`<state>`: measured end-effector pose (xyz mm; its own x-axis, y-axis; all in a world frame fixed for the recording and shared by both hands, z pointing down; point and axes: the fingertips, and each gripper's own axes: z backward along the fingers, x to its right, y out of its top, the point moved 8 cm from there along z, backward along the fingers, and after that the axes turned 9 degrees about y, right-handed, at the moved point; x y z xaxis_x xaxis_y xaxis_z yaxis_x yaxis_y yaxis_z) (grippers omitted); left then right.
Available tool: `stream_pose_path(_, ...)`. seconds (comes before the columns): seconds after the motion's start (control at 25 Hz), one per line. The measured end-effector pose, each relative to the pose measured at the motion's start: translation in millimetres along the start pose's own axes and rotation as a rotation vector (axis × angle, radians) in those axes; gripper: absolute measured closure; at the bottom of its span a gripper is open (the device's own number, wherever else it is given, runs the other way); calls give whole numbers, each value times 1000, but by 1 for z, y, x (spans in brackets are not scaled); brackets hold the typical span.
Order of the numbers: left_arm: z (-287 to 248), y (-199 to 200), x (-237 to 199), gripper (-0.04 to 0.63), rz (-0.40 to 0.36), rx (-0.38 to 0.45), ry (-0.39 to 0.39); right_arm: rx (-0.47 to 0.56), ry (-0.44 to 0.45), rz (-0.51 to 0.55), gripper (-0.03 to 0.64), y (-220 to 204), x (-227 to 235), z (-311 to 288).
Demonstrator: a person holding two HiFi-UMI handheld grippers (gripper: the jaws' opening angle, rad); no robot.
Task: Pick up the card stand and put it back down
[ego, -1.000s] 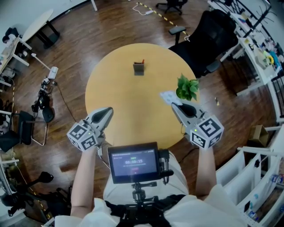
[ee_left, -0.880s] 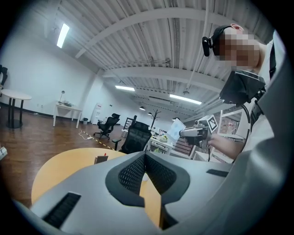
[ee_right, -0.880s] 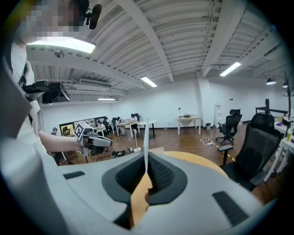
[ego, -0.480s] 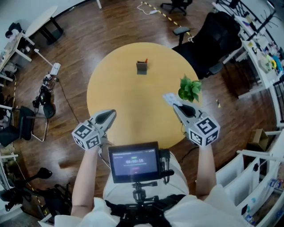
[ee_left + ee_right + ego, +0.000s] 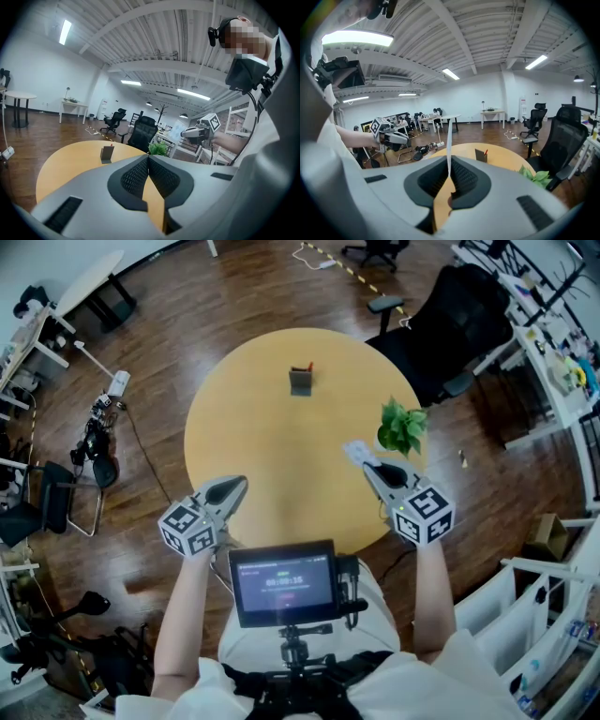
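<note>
Card stand (image 5: 300, 381) stands untouched on the surface (image 5: 253, 446), well beyond the plant (image 5: 401, 427). Right gripper (image 5: 367, 462): fingers clenched on a white card (image 5: 355, 448) just beside the plant, probably meant for the stand. Left gripper (image 5: 240, 482): fingers pressed together, empty.

Grey left gripper (image 5: 238, 483), grey right gripper (image 5: 367, 466), black-white marker cubes (image 5: 187, 529), white shirt (image 5: 380, 606)

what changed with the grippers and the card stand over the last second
Both the left gripper and the right gripper drifted slightly inward, toward each other. Nothing was taken hold of or let go. The right one stays shut on the white card, the left stays shut and empty, and the card stand and plant have not moved.
</note>
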<state>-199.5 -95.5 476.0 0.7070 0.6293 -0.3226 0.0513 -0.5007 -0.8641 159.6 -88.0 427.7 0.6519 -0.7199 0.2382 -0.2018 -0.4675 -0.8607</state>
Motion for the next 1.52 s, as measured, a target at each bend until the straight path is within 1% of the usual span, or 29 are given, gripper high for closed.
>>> stream_pose_path(0.36, -8, -15, 6, 598, -8, -38, 4, -28, 14, -40, 589, -31, 10, -13)
stream_pose_path(0.76, -17, -37, 8, 598, -18, -100, 17, -74, 16, -66, 589, -64, 13, -31)
stream_pose_path(1.04, -21, -51, 11, 598, -17, -135, 34, -89, 18, -94, 589, -86, 18, -40)
stream_pose_path(1.28, -27, -62, 13, 598, -34, -181, 50, -85, 8, -132, 589, -102, 27, -43)
stream_pose_path(1.52, -35, -71, 12, 600, -25, -194, 83, -95, 6, -163, 590, -120, 35, -50)
